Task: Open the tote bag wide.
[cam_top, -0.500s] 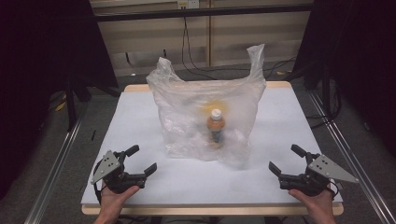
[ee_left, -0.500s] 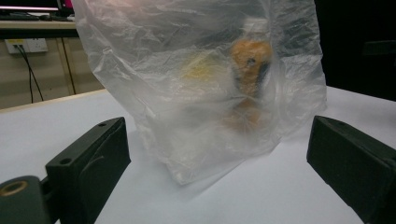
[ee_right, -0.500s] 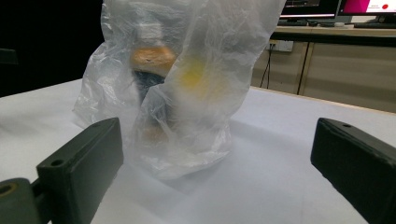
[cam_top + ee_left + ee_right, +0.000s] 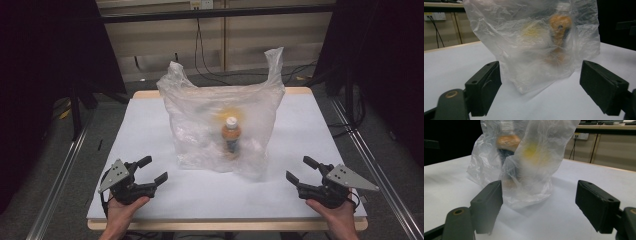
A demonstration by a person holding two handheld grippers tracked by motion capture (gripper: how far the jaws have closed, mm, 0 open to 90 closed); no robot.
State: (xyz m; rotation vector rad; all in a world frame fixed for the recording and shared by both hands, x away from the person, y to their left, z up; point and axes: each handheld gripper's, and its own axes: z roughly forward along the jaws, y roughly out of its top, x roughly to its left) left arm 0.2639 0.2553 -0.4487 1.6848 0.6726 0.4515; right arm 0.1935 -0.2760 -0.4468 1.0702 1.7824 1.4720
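Fingers of the left gripper (image 4: 152, 169) and the right gripper (image 4: 300, 170) are held released and empty, low over the counter (image 4: 150, 120), while the upright translucent plastic bag (image 4: 220, 125) with its orange bottle (image 4: 231, 134) is seen ahead between them, roughly equally near.

We see a lab-style recording setup: beyond the grippers' bare white table (image 4: 150, 130) hang loose cables (image 4: 200, 50) on a plain panelled wall (image 4: 150, 45), with a wall socket (image 4: 434, 16), dark curtains (image 4: 45, 75) and metal floor rails (image 4: 60, 175) flanking us
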